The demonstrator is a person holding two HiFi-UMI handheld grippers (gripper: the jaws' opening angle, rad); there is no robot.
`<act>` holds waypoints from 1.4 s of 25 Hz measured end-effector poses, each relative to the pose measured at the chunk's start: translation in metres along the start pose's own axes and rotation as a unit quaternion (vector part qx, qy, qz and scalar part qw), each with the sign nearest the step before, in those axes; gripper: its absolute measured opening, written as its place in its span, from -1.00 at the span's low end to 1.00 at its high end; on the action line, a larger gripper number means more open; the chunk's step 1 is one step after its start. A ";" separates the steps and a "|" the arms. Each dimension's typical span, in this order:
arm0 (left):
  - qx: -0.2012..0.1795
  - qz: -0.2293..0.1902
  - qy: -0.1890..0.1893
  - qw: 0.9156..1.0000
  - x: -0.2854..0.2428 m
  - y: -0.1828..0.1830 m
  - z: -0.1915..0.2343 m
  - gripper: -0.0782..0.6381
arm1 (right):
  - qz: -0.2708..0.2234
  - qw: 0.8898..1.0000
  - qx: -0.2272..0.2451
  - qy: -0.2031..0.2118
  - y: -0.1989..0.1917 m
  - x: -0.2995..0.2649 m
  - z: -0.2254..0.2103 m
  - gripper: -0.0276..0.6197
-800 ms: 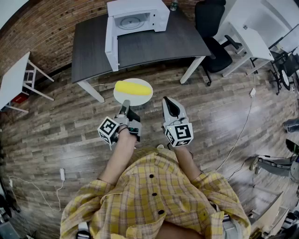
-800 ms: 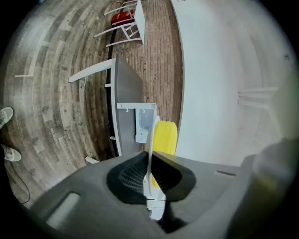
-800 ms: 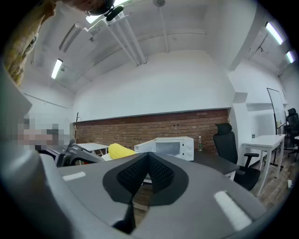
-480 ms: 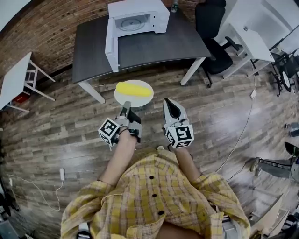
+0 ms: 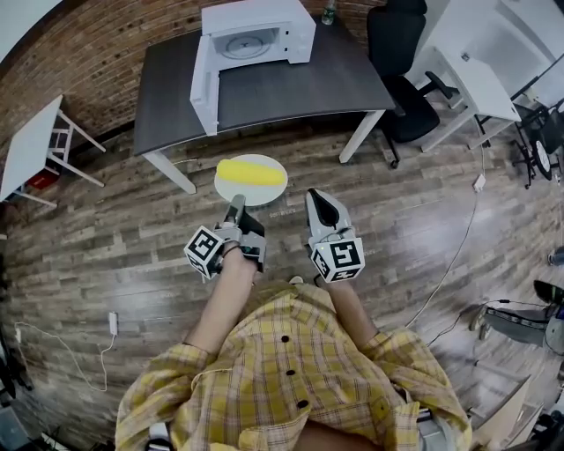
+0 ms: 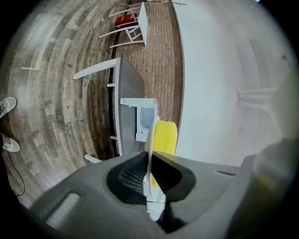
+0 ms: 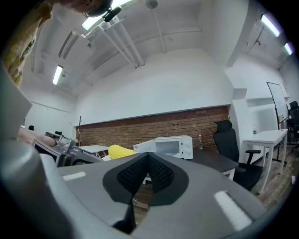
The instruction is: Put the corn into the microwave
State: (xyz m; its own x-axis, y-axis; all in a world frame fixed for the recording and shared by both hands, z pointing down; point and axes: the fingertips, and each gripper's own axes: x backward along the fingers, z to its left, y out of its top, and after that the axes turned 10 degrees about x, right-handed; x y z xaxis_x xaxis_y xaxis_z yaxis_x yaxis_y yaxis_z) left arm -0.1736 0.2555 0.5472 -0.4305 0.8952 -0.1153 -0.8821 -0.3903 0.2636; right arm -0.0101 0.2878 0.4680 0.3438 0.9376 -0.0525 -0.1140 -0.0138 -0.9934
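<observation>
A yellow corn cob lies on a white plate held out level above the wooden floor. My left gripper is shut on the plate's near rim. In the left gripper view the plate stands edge-on between the jaws, with the corn beyond them. My right gripper is beside it on the right, shut and holding nothing. The white microwave stands on the dark table ahead, with its door swung open to the left. The right gripper view shows the corn and the microwave.
A black office chair stands at the table's right end, with a white desk beyond it. A small white table is at the left. A bottle stands behind the microwave. Cables lie on the floor on both sides.
Both grippers keep their pose and the plate stays in the left grip. The table and microwave have shifted slightly left in the head view.
</observation>
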 end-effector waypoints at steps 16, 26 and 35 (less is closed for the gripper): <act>0.009 -0.019 -0.013 1.000 -0.014 -0.059 0.014 -0.72 | 0.002 1.000 -0.010 0.004 -0.025 0.046 -0.057 -0.91; 0.021 -0.028 -0.013 0.999 -0.045 -0.051 0.020 -0.72 | 0.005 1.000 -0.001 0.019 -0.032 0.020 -0.072 -0.91; 0.021 -0.032 -0.016 0.999 -0.091 -0.037 0.023 -0.73 | -0.003 1.000 0.004 0.029 -0.033 -0.023 -0.089 -0.91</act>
State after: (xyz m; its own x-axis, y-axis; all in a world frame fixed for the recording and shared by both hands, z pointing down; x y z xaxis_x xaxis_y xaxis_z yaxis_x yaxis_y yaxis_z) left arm -0.0975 0.1935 0.5697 -0.3669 0.9246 -0.1020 -0.8983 -0.3237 0.2971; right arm 0.0689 0.2355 0.4932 0.3988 0.9156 -0.0519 -0.1193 -0.0043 -0.9928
